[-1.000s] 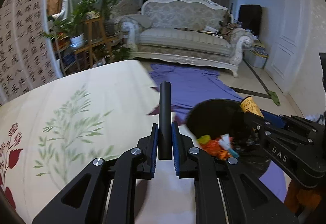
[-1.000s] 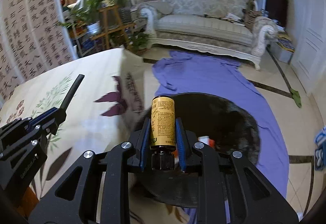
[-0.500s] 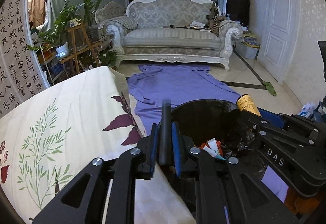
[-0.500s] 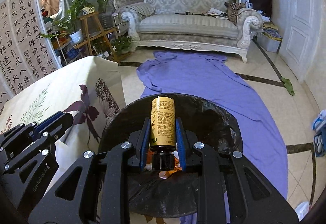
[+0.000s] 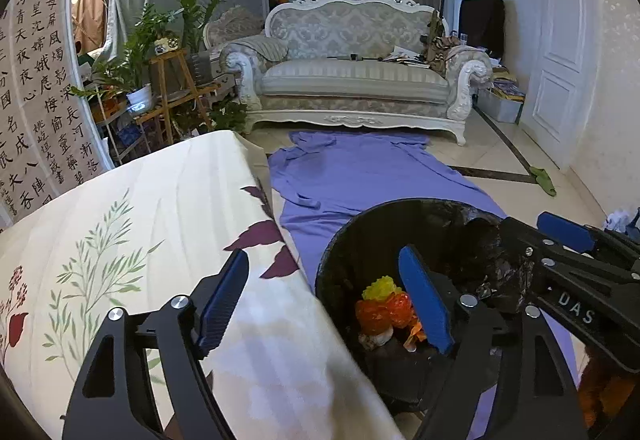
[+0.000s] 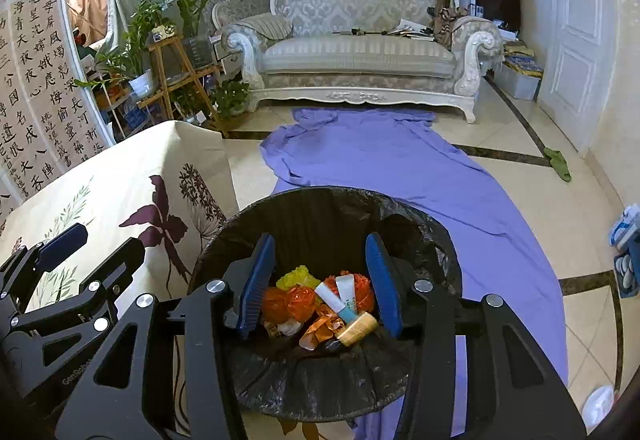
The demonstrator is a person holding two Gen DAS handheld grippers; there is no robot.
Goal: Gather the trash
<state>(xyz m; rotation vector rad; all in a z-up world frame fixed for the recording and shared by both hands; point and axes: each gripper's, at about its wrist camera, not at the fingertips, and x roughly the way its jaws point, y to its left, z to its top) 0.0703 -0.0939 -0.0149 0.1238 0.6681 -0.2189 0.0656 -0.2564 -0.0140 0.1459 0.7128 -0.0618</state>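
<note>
Since the earlier frames both of my tongs have let go: the yellow can (image 6: 357, 328) that my right gripper (image 6: 320, 282) clamped now lies on its side in the trash bin (image 6: 320, 196), and the black tube that my left gripper (image 5: 324, 300) clamped is gone from between its pads. I cannot pick that tube out with certainty among the bin contents.

The can rests at the near side of the rubbish heap, touching crumpled orange wrappers (image 6: 298, 300), with two white squeeze tubes (image 6: 340, 298) just behind it and a yellow wrapper (image 6: 296, 276) further back. The bin is lined with a black bag (image 6: 432, 240) and stands on the floor, against the edge of the floral tablecloth (image 6: 120, 176).

My right gripper hangs directly over the bin mouth, its blue pads spread wide with nothing between them. My left gripper is spread just as wide and carries nothing; its left pad (image 5: 224, 296) sits over the tablecloth and its right pad (image 5: 424, 300) over the bin's rim area. The two grippers are near each other, apart.

Beyond the bin a purple cloth (image 6: 400, 160) lies spread on the tiled floor, reaching to a white carved sofa (image 6: 360, 52). Potted plants (image 6: 140, 36) on wooden stands occupy the left side.
</note>
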